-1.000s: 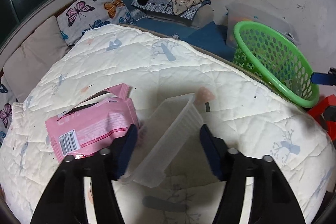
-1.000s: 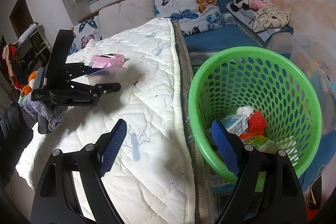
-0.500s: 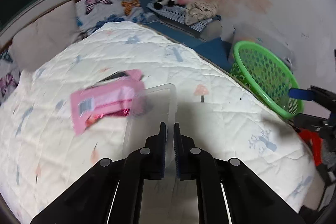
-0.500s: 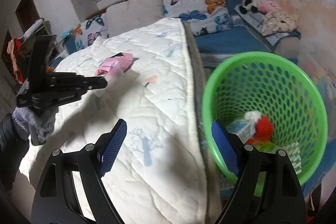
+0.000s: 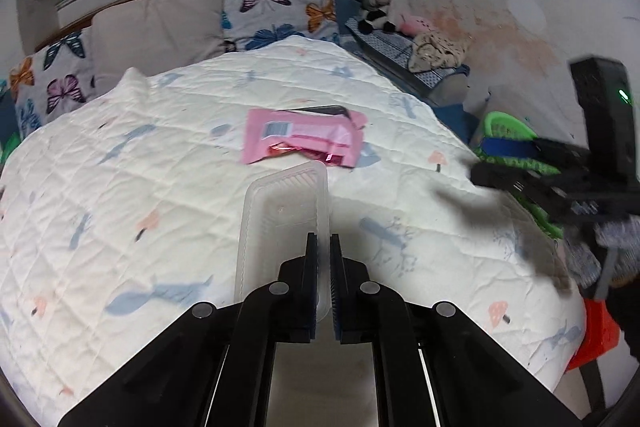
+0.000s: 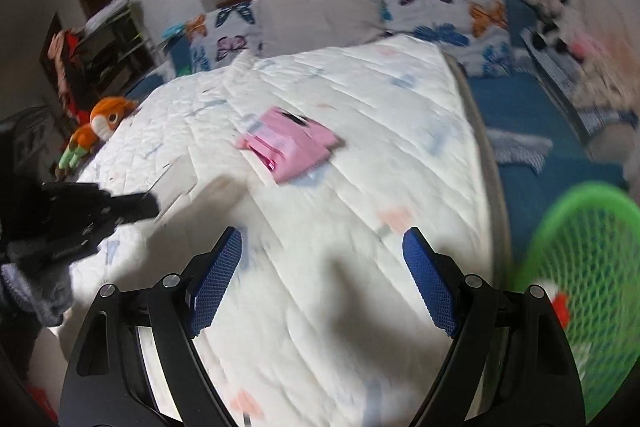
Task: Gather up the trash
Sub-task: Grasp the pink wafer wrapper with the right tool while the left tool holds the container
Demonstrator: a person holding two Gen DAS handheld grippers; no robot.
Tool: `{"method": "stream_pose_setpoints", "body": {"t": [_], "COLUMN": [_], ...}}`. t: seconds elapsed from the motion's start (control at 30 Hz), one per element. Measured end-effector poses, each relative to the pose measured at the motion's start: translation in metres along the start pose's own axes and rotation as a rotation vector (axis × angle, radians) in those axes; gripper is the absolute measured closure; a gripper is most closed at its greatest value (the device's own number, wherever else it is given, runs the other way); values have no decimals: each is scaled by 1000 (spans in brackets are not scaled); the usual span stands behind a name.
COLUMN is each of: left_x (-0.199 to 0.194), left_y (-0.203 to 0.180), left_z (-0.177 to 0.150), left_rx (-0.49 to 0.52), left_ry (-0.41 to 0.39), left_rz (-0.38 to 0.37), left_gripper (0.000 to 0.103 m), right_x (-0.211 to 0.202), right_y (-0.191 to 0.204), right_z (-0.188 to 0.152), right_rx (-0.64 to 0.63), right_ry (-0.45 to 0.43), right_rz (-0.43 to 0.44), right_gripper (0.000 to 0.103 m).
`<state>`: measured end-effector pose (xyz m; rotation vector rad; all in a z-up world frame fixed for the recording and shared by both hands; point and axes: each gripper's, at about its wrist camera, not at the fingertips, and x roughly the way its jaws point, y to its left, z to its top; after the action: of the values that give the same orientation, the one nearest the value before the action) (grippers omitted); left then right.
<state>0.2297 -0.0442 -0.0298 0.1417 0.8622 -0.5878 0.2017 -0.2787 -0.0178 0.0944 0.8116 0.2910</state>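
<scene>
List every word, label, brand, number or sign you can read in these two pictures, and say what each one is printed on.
None can be read.
Flat pink plastic wrapper lying on the white quilted bedspread: a white barcode label and pale print, too small and blurred to read.
Clear ribbed plastic tray held in the left gripper: no print visible.
Round green perforated plastic basket: the packaging inside is too blurred to read.

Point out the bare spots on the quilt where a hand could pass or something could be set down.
Bare quilt lies left of the clear tray, and between the pink packet and the pillows. Crowded: the right edge, where the right gripper hangs by the green basket.
</scene>
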Motion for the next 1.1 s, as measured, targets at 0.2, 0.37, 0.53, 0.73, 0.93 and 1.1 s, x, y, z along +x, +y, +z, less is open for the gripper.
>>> {"method": "stream_pose_setpoints", "body": {"t": [0.2,0.37,0.53,0.73,0.93,1.1], "left_x": [-9,-10,-15,-15,-16,-16], "left_y": [17,27,35,40,44,49], "left_z": [-9,-13,-19,-24,-27,-30], "left_rx": [-47,-89,-115,-135,-147,-163], "left_ry": [-4,-8,-20,-19,-30,-32], "left_rz": [15,21,26,26,19,14], "left_gripper": [97,97,97,97,97,97], "right_x": [43,80,115,145,149,146], "right_y": [12,15,13,6,-2,6], "right_z": [38,59,70,73,76,71], "right_rx": [-97,-136,-185,-190,-129,-166], "right_ry": [15,58,111,162,178,194], "right_rz": [18,41,23,40,86,80], "right_gripper": [21,20,17,13,13,15]}}
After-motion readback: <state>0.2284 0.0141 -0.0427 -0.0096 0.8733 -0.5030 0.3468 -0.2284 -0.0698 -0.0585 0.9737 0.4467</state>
